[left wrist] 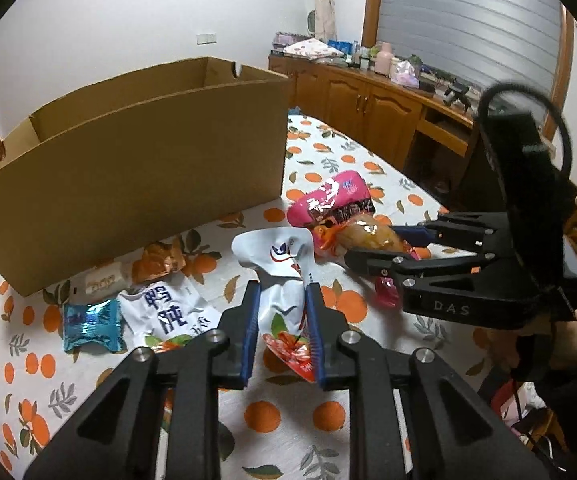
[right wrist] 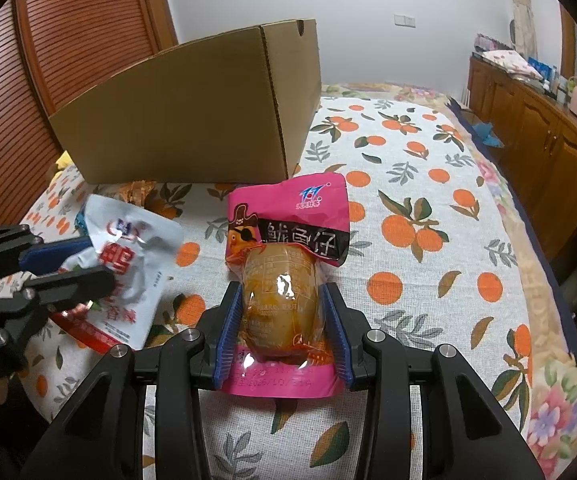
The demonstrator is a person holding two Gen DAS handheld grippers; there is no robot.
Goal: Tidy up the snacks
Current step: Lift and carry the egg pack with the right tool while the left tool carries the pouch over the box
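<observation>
My left gripper (left wrist: 281, 292) is shut on a crumpled white snack packet (left wrist: 278, 264) with red print, pinched between its blue pads. My right gripper (right wrist: 282, 296) is shut on a clear egg-shaped snack pack (right wrist: 278, 300) that lies over a pink squid packet (right wrist: 288, 216). Both show in the other view too: the right gripper (left wrist: 384, 246) beside the pink packet (left wrist: 334, 196), the left gripper (right wrist: 88, 260) on the white packet (right wrist: 136, 256). An open cardboard box (left wrist: 128, 160) stands behind the snacks; it also shows in the right wrist view (right wrist: 192, 116).
On the orange-print tablecloth (left wrist: 296, 416) lie another white packet (left wrist: 164, 312), a blue packet (left wrist: 90, 326), an orange packet (left wrist: 160, 260) and a small beige one (left wrist: 102, 280) by the box. A wooden cabinet (left wrist: 368, 108) with clutter stands at the right.
</observation>
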